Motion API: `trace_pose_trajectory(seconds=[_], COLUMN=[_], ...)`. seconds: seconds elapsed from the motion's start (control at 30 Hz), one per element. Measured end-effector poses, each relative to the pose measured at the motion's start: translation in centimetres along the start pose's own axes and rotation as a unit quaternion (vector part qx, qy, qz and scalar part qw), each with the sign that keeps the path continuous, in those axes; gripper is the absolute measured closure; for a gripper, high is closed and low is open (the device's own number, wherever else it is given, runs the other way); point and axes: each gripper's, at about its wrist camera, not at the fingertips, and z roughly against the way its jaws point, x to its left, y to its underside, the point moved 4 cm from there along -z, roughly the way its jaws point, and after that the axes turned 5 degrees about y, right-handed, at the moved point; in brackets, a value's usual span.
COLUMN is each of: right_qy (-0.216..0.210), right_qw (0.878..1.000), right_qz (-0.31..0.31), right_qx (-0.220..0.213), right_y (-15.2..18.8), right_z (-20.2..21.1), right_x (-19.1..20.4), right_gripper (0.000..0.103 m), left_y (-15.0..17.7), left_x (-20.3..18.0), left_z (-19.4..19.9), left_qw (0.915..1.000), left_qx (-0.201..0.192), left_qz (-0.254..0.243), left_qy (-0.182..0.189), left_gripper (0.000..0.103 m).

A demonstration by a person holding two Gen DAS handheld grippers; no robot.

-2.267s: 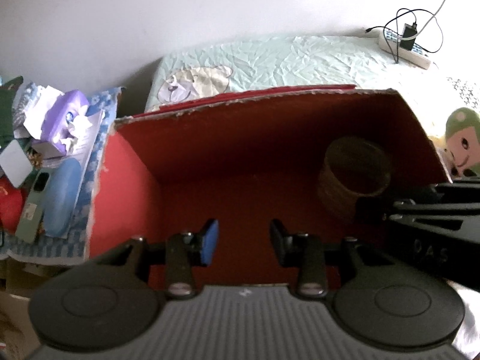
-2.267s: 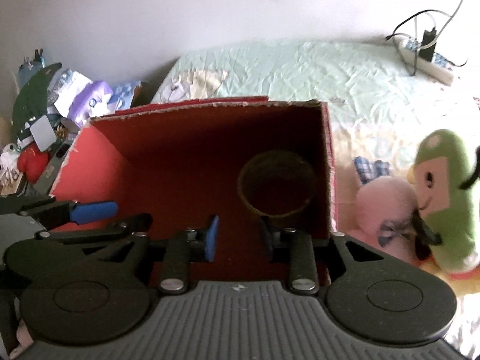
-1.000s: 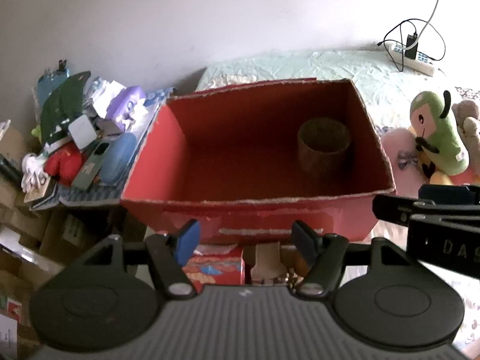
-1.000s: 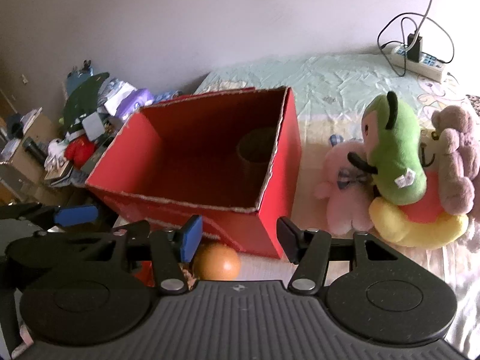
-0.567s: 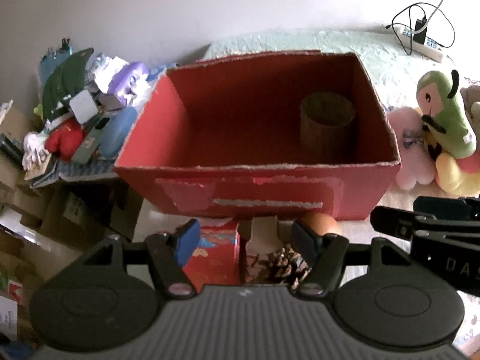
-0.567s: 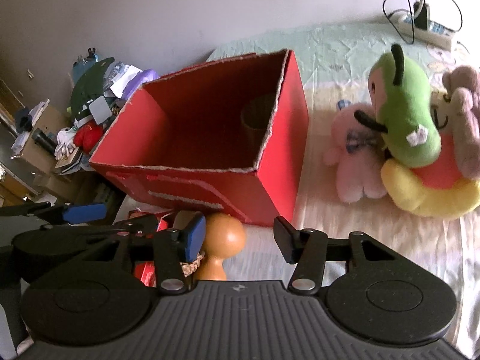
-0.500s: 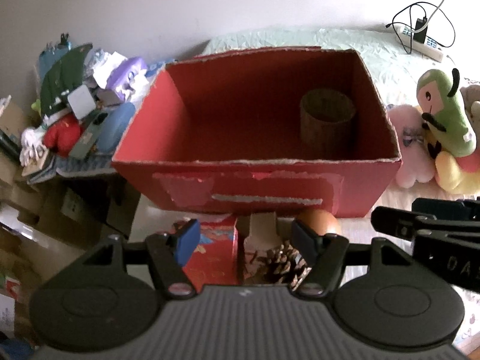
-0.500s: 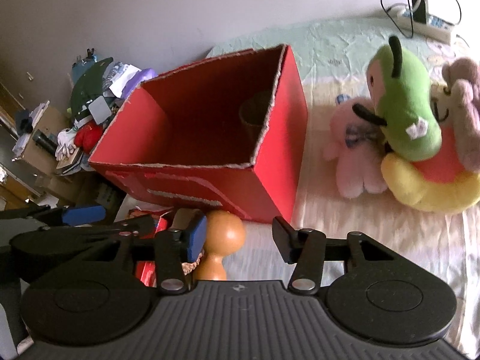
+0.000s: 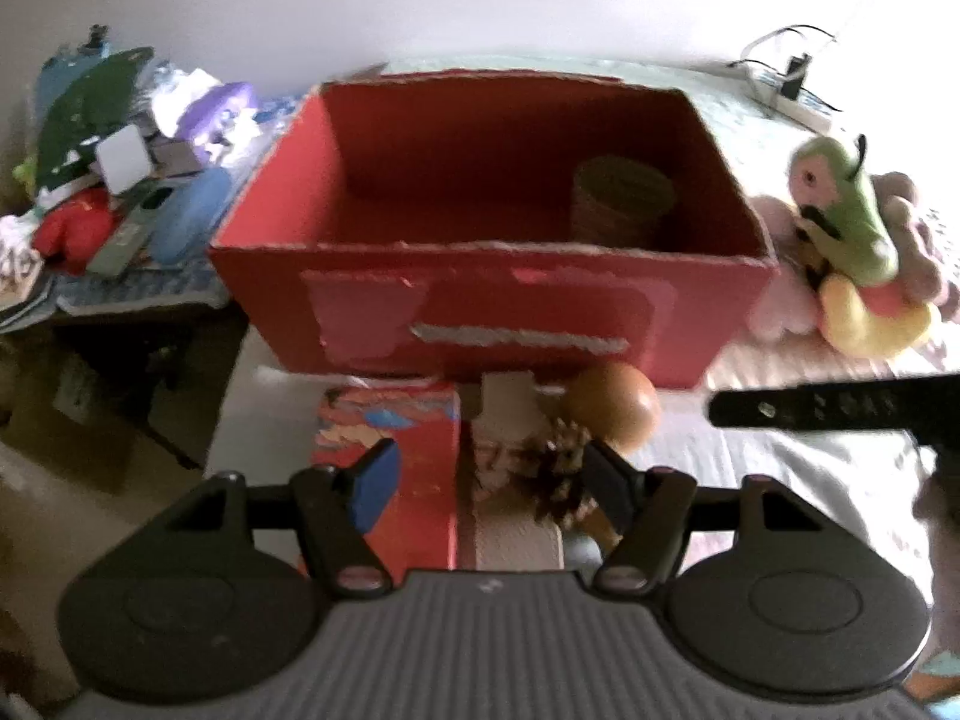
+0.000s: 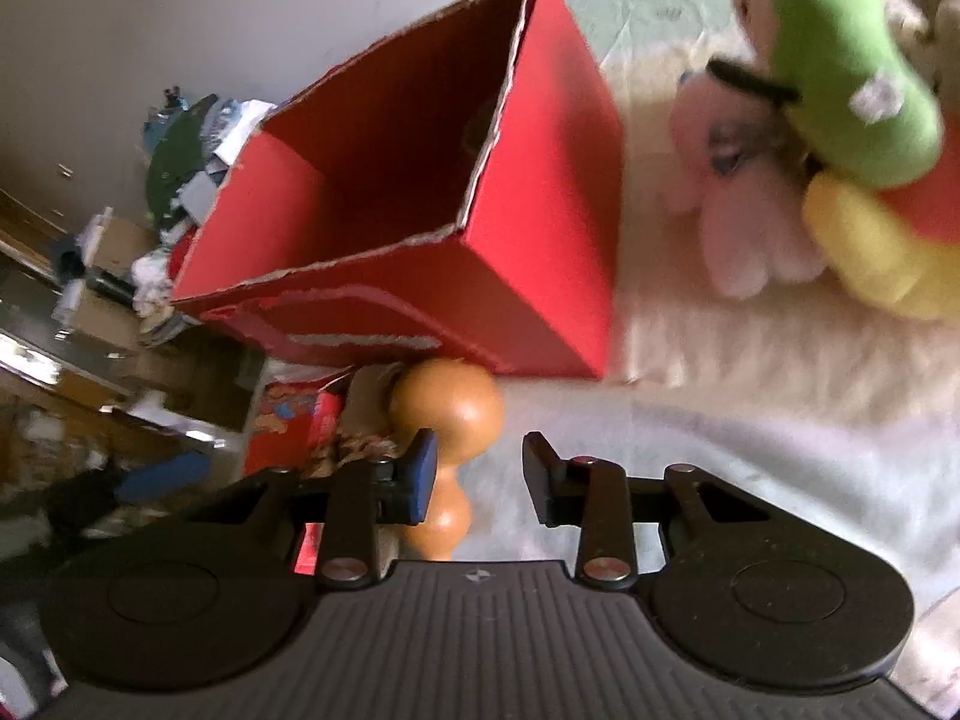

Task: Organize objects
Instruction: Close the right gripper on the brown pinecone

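Right wrist view: right hand-held gripper (image 10: pixel 480 480) closing beside wooden knob toy (image 10: pixel 447 414), not yet gripped. Left hand-held gripper (image 9: pixel 489 480) wide over pinecone (image 9: pixel 555 468). Red box (image 9: pixel 480 312) holding only one basket (image 9: pixel 621 201); most sorting outstanding.

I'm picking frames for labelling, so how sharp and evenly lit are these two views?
Left wrist view: soft all over with motion blur, the red box and pinecone smeared; fisheye bends the edges; box interior dim. Right wrist view: tilted, the green plush and left-side clutter streaked; the bedsheet is washed out; the wooden knob stays readable.
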Motion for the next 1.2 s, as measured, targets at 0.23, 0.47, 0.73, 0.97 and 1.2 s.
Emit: trace_pose_trajectory(seconds=[0.23, 0.47, 0.73, 0.97, 1.2], right_qy=[-0.078, -0.1, -0.095, -0.087, -0.084], right_qw=[0.996, 0.992, 0.992, 0.993, 0.994], right_qz=[-0.029, -0.05, -0.039, -0.04, -0.031], right_qx=[0.03, 0.065, 0.072, 0.074, 0.067], right_y=[-0.1, -0.1, 0.0, -0.2, -0.5], right_z=[-1.1, -2.6, -3.0, -3.2, -2.6], right_x=[0.8, 1.2, 1.9, 1.8, 2.1], right_gripper=[0.067, 0.065, 0.065, 0.066, 0.072], left_y=[1.0, 1.3, 1.1, 1.0, 0.7], left_x=[-0.8, -1.5, -0.9, -0.5, -0.4], left_z=[-1.3, -2.8, -4.8, -5.1, -4.9], left_qw=[0.999, 0.9969, 0.9947, 0.993, 0.9917], left_qx=[-0.004, 0.002, 0.02, 0.024, 0.027], left_qz=[-0.014, -0.041, -0.031, -0.033, -0.037], left_qy=[0.041, 0.068, 0.096, 0.111, 0.12], left_gripper=[0.033, 0.031, 0.054, 0.059, 0.06])
